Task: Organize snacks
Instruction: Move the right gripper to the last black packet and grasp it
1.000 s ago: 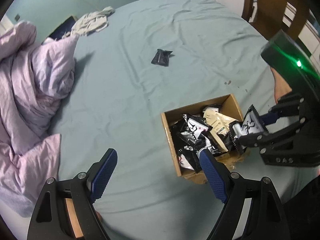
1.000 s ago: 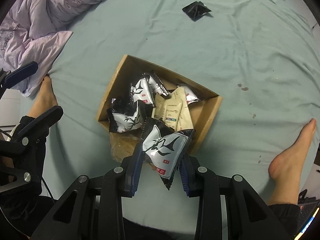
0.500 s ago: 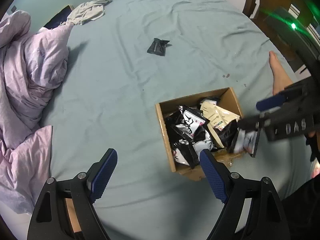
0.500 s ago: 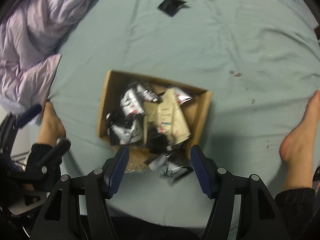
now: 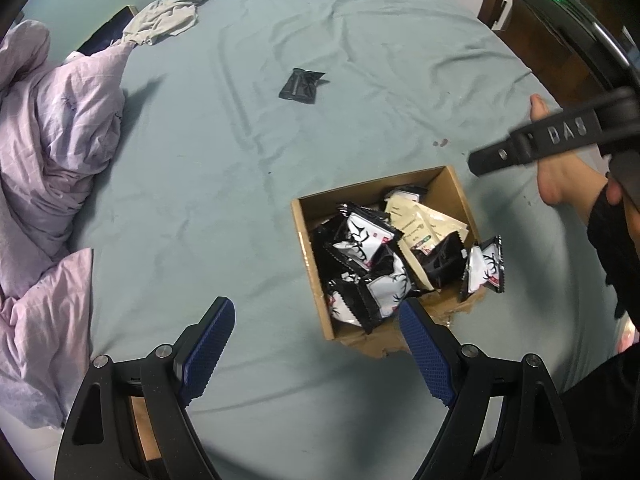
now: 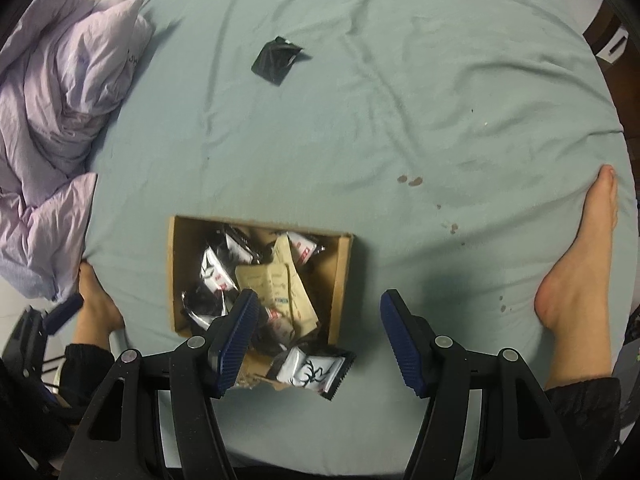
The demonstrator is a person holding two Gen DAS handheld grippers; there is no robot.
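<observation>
A cardboard box (image 5: 452,182) (image 6: 345,264) sits on the green bed sheet, full of black-and-white and beige snack packets. One black-and-white packet (image 5: 486,266) (image 6: 310,370) rests on the box's near flap, at the edge. A lone black packet (image 5: 301,86) (image 6: 276,60) lies on the sheet farther away. My left gripper (image 5: 316,344) is open and empty, near the box's near left corner. My right gripper (image 6: 316,336) is open and empty above the box's near right side; its body shows in the left wrist view (image 5: 560,136).
A rumpled lilac duvet (image 5: 52,152) (image 6: 52,92) lies at the left. Grey clothing (image 5: 168,16) lies at the far end of the bed. The person's bare feet (image 6: 580,256) (image 6: 96,300) rest on the sheet either side of the box. Wooden furniture (image 5: 536,32) stands at the far right.
My right gripper opened and let go of the black-and-white packet, which dropped onto the box's near edge. The right gripper then rose and drew back. The left gripper stayed open.
</observation>
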